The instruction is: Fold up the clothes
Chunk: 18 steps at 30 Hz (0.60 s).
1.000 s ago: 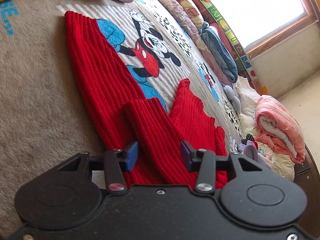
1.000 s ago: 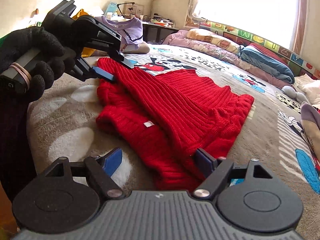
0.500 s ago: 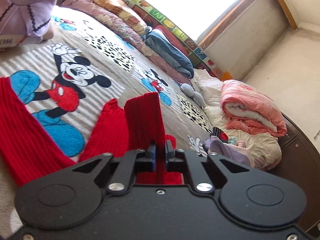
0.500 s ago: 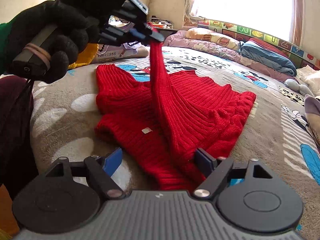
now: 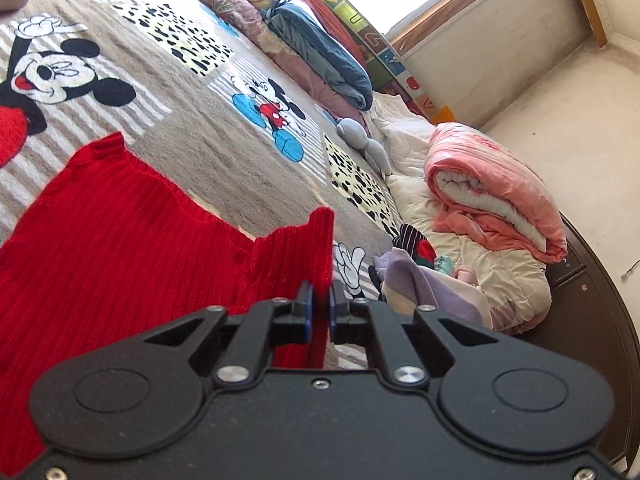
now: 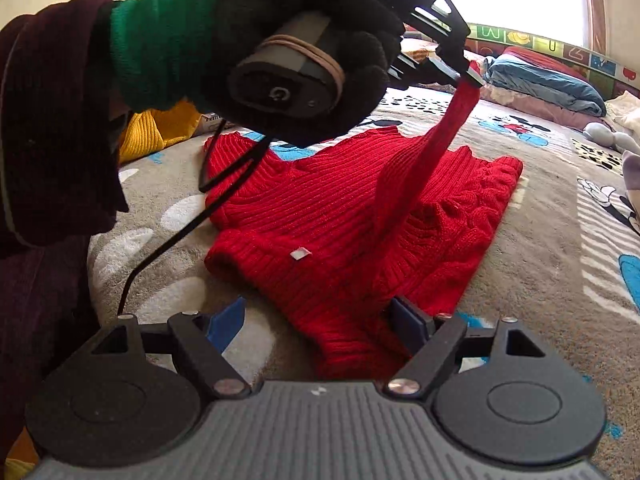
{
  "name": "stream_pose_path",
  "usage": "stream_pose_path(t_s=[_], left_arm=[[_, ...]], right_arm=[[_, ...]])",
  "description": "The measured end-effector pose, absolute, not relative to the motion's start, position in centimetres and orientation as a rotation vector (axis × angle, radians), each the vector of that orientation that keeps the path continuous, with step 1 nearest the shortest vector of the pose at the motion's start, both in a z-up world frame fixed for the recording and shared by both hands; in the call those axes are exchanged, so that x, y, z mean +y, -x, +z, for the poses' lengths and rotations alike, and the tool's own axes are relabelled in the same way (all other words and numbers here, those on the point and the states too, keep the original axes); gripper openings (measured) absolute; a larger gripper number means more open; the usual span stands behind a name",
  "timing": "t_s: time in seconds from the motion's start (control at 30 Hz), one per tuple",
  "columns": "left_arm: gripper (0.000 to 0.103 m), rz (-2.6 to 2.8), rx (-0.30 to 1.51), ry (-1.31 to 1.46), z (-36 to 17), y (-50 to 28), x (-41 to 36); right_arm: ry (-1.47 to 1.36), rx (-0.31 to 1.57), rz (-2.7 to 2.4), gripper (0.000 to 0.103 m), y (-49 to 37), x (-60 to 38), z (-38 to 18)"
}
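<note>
- A gloved hand [image 6: 256, 40], black knit with a green cuff, is seen at 10 o'clock in the right wrist view, wrapped round a grey handle bound with rubber bands; a dark sleeve [image 6: 52, 120] fills the 9 o'clock edge.
- The left gripper [image 6: 466, 70] is raised and tilted downward; its jaws are clamped tight on the cuff of one sleeve of the red sweater [image 6: 344, 216], which is drawn up taut as a narrow strip.
- One red sweater is counted: ribbed knit, with a cable pattern toward 3 o'clock, lying flat on a plush grey cartoon-print blanket [image 6: 552, 248]. One small white tag is noted on it.
- The right gripper [image 6: 316, 320] sits low at 6 o'clock with its blue-padded jaws spread wide; the sweater's near edge lies between them, ungripped.
- In the left wrist view, the left gripper [image 5: 319, 304] pinches red knit; one rolled pink quilt [image 5: 492, 192] lies at 3 o'clock.
</note>
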State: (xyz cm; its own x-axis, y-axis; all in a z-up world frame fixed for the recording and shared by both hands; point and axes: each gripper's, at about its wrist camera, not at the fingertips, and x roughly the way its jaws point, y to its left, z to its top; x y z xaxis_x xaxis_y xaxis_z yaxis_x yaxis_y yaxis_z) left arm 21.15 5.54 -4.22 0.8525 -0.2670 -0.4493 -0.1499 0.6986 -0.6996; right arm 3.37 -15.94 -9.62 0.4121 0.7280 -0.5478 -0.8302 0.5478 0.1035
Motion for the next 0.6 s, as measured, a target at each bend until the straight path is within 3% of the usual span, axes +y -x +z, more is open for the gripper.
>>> stream_pose_path(t_s=[0.33, 0.6], left_arm=[[0.004, 0.009, 0.614, 0.822, -6.8, -24.7, 4.5], [0.005, 0.091, 0.708, 0.518, -8.2, -27.3, 0.9]], right_arm=[[0.186, 0.611, 1.017, 0.081, -3.1, -16.6, -9.4], [0.142, 0.630, 1.027, 0.080, -3.0, -17.6, -9.0]])
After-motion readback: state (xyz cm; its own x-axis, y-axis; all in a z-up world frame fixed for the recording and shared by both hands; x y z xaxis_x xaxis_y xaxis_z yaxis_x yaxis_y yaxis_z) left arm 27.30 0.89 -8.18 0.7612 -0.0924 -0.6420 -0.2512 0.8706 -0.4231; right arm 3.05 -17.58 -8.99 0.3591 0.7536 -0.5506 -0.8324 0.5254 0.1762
